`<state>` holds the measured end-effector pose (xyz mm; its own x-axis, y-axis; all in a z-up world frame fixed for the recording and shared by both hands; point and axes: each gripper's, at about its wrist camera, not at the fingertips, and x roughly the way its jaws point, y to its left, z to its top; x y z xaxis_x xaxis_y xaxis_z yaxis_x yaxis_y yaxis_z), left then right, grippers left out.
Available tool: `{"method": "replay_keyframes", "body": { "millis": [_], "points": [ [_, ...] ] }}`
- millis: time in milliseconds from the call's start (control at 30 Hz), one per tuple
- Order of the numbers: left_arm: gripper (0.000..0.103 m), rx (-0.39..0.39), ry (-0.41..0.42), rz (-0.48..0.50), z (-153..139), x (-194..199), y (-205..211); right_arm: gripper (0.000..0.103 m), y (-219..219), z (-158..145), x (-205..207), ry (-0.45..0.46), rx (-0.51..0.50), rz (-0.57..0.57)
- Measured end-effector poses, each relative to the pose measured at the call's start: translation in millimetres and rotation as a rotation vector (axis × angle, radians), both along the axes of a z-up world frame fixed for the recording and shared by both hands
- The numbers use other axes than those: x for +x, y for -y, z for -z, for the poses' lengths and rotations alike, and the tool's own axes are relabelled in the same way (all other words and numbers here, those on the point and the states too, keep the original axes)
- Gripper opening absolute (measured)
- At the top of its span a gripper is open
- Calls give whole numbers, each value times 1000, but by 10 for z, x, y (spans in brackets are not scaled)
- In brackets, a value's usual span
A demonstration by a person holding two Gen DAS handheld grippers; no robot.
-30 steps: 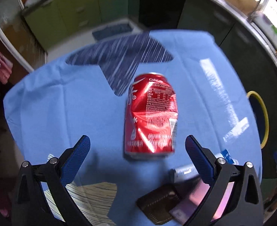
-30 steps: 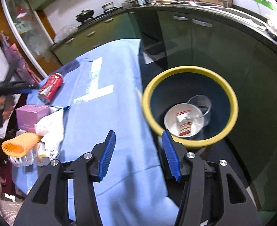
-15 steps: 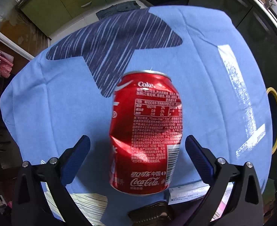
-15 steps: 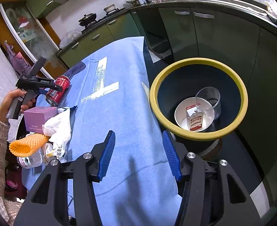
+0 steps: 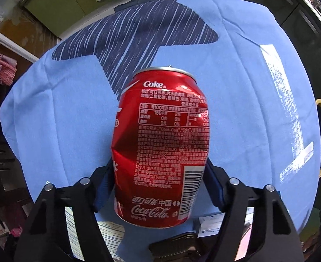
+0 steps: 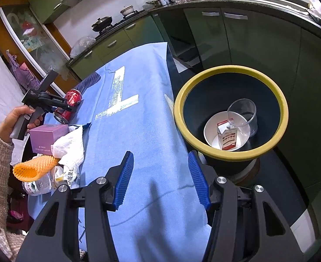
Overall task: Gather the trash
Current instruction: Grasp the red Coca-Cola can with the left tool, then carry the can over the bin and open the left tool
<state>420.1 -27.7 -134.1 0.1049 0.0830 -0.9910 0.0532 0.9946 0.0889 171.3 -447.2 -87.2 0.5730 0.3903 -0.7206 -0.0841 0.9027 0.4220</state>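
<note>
On the blue tablecloth (image 5: 51, 120), a dented red aluminium cola can (image 5: 162, 148) is being closed upon by the left gripper (image 5: 158, 187); pad contact apparently made. Slippage from the crumpled wall is risked. The right gripper (image 6: 160, 179) is held open, empty.

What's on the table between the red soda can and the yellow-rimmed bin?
Only bare blue cloth with a white printed mark. The right wrist view shows that stretch between the can and the bin; nothing else lies on it.
</note>
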Motion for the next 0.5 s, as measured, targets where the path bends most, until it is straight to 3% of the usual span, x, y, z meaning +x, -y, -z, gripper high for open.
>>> {"method": "replay_keyframes", "body": {
  "millis": [500],
  "points": [
    [67,9,46,31,-259,-147,96,52,-26,13,6,2,7,-7]
  ]
}}
